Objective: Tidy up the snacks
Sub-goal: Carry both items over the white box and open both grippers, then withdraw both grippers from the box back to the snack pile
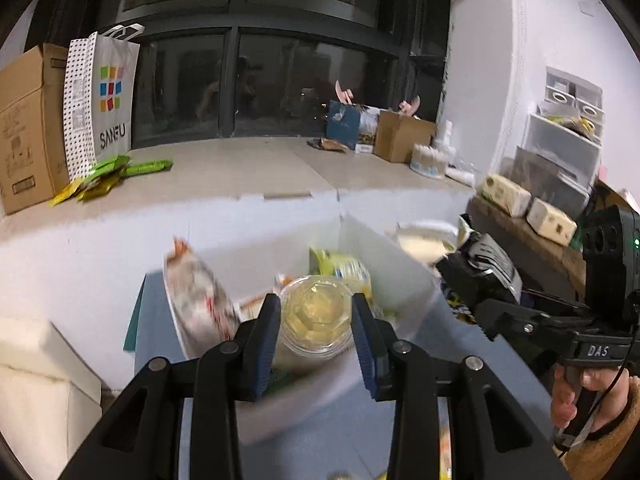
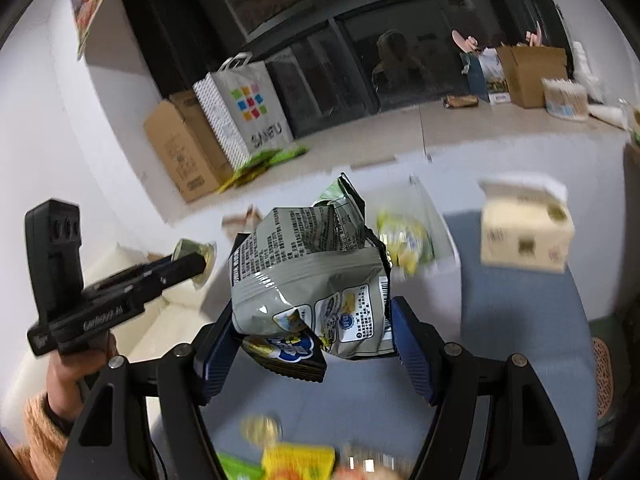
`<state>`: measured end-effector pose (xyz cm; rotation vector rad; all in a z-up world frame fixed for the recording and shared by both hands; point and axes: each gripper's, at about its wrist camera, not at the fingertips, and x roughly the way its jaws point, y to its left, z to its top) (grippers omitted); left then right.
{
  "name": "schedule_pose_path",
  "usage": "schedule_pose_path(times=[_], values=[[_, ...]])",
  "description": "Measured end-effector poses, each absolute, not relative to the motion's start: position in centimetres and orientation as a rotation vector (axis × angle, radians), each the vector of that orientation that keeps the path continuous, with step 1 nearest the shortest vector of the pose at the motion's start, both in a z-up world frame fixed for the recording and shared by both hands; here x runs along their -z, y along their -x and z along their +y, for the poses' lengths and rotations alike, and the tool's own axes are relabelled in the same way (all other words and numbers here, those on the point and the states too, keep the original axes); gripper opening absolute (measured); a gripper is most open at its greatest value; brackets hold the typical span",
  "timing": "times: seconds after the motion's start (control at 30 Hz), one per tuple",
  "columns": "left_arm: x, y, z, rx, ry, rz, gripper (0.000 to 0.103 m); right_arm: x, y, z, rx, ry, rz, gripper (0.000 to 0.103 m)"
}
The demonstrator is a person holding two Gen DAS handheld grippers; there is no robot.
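We are holding a jelly cup (image 1: pixel 316 316) in our left claw (image 1: pixel 316 308) over the white box (image 1: pixel 400 264). Our right claw (image 2: pixel 310 320) is squeezing a chip bag (image 2: pixel 308 276). More snacks (image 2: pixel 298 460) are waiting on the table's near edge.

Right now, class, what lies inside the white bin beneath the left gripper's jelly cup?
The white bin holds a yellow-green packet and a blurred red-white bag. The jelly cup covers the rest.

White bin (image 1: pixel 404 264) crowded with snacks (image 1: pixel 344 270)
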<state>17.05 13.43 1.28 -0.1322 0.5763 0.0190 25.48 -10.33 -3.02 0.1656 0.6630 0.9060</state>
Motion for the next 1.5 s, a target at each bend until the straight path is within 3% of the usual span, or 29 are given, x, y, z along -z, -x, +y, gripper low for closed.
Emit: schedule_pose_path(times=[0.37,0.43,0.47,0.5,0.53,1.07,1.5], values=[[0.2,-25.6,16.1,-0.100,0.115,0.678,0.040,1.2,-34.9,-3.3,-0.819,-0.087,0.741,0.076],[0.7,-25.9,16.2,-0.120,0.112,0.676,0.040,1.4,-35.5,-2.9,-0.830,-0.087,0.755,0.080],[0.9,-26.0,16.3,-0.126,0.114,0.681,0.055,1.6,-35.7,-2.7,-0.828,-0.086,0.761,0.084],[1.1,-26.1,16.4,-0.140,0.118,0.694,0.071,1.9,-35.9,-2.4,-0.816,-0.087,0.772,0.096],[1.4,-26.2,16.6,-0.147,0.131,0.704,0.103,2.2,-36.1,-2.3,-0.806,-0.086,0.789,0.103],[0.4,-21.6,15.4,-0.172,0.097,0.674,0.103,1.6,-31.5,-6.1,-0.844,-0.076,0.714,0.103],[0.9,-10.5,9.5,-0.025,0.105,0.583,0.103,2.7,-21.0,-14.7,-0.941,-0.051,0.625,0.103]])
